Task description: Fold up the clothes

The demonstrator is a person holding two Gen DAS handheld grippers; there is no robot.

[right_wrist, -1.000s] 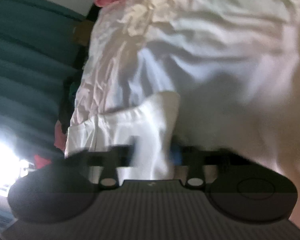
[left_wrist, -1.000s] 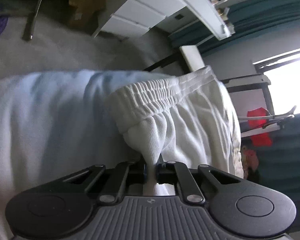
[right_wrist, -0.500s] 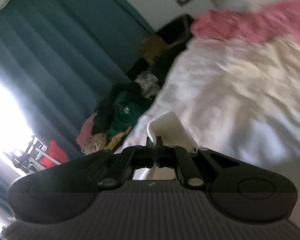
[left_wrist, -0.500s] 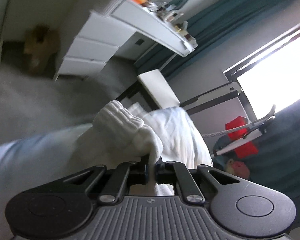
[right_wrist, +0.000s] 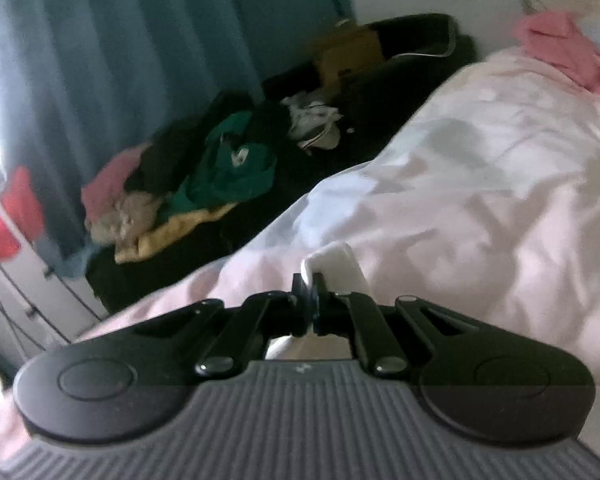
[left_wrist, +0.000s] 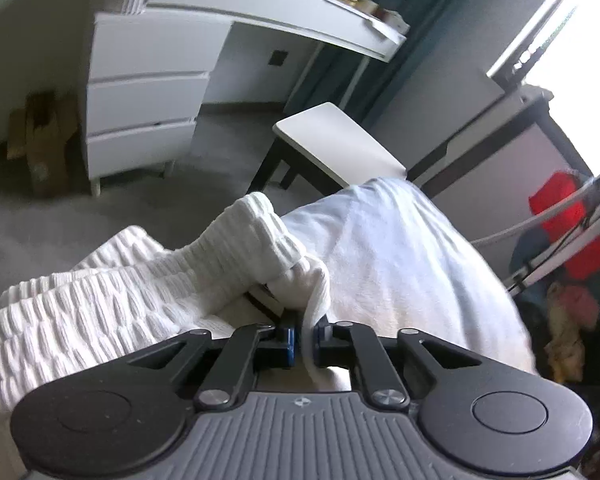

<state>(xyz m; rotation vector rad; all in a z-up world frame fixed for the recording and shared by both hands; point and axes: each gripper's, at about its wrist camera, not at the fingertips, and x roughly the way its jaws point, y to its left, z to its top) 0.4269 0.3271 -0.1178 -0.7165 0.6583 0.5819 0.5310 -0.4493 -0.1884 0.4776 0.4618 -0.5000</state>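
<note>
The left claw (left_wrist: 304, 338) is pinched tight on a fold of the white garment (left_wrist: 228, 264), whose ribbed elastic waistband bunches away toward 10 o'clock, while smooth white cloth spreads toward 2 o'clock. The right claw (right_wrist: 310, 304) is likewise closed on a small white edge of cloth (right_wrist: 336, 266) at 12 o'clock, above the rumpled pale bed (right_wrist: 480, 200). Beyond, a clothes heap (right_wrist: 204, 184) lies at 10 o'clock and a white drawer unit (left_wrist: 140, 96) at 11 o'clock.
</note>
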